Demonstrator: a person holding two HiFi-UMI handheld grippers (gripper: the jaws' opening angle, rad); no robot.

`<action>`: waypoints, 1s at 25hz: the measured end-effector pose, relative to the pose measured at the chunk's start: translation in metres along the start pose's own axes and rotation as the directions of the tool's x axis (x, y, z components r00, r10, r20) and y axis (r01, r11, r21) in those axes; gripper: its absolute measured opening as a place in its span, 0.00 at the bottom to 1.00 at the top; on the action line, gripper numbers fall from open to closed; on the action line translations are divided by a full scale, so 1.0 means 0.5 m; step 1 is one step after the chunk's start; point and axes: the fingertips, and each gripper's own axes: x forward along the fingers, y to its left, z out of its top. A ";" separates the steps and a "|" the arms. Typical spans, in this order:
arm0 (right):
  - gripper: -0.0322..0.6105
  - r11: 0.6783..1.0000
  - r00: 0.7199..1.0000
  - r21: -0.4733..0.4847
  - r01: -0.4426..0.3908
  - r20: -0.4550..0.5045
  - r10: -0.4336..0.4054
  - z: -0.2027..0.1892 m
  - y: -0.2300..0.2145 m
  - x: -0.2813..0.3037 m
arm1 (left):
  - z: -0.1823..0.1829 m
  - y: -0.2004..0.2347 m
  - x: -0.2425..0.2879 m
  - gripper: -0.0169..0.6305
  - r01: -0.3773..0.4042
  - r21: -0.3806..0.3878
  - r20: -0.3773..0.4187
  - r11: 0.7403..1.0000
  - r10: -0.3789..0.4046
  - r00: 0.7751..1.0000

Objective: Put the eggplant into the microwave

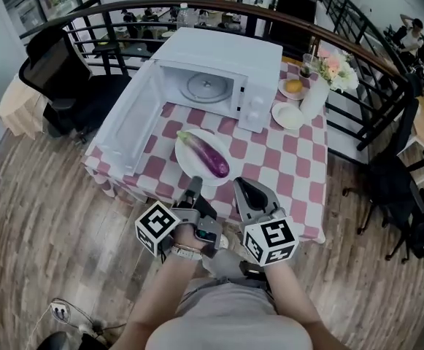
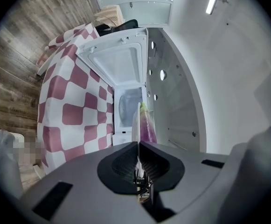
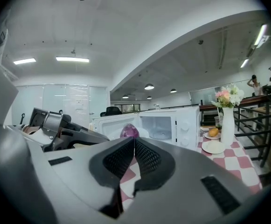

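A purple eggplant point(image 1: 209, 156) lies on a white plate point(image 1: 184, 159) on the checked tablecloth, in front of the white microwave point(image 1: 259, 68). The microwave door point(image 1: 128, 126) hangs wide open to the left, and the glass turntable point(image 1: 206, 87) inside is bare. My left gripper point(image 1: 195, 184) and right gripper point(image 1: 240, 185) hover side by side just short of the table's near edge, both shut and holding nothing. The left gripper view shows the eggplant point(image 2: 147, 125) straight beyond my left gripper point(image 2: 138, 143). In the right gripper view the eggplant point(image 3: 129, 131) peeks over my right gripper point(image 3: 134, 141).
Right of the microwave stand a white vase of flowers point(image 1: 316, 93), a small plate with an orange point(image 1: 293, 87) and an empty saucer point(image 1: 288, 115). A black office chair point(image 1: 55, 71) sits at the left, another black chair point(image 1: 405, 195) at the right, and a curved railing point(image 1: 357, 86) runs behind the table.
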 end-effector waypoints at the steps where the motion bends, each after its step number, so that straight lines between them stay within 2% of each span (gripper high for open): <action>1: 0.09 1.000 1.000 -0.002 -0.003 -0.001 0.003 0.003 -0.005 0.015 | 0.008 0.002 0.012 0.05 -0.004 -0.001 0.002 1.000 0.004 1.000; 8: 0.09 1.000 1.000 0.015 -0.003 -0.012 0.003 0.005 -0.044 0.107 | 0.063 0.014 0.083 0.05 -0.016 -0.008 0.018 1.000 0.016 1.000; 16: 0.09 0.998 1.000 0.053 0.014 -0.025 -0.013 0.001 -0.079 0.177 | 0.106 0.018 0.157 0.05 -0.031 0.008 -0.009 0.999 0.031 0.999; 25: 0.09 0.998 0.999 0.055 0.023 -0.044 -0.021 0.004 -0.118 0.253 | 0.151 0.027 0.251 0.05 -0.040 0.016 -0.025 0.999 0.040 0.999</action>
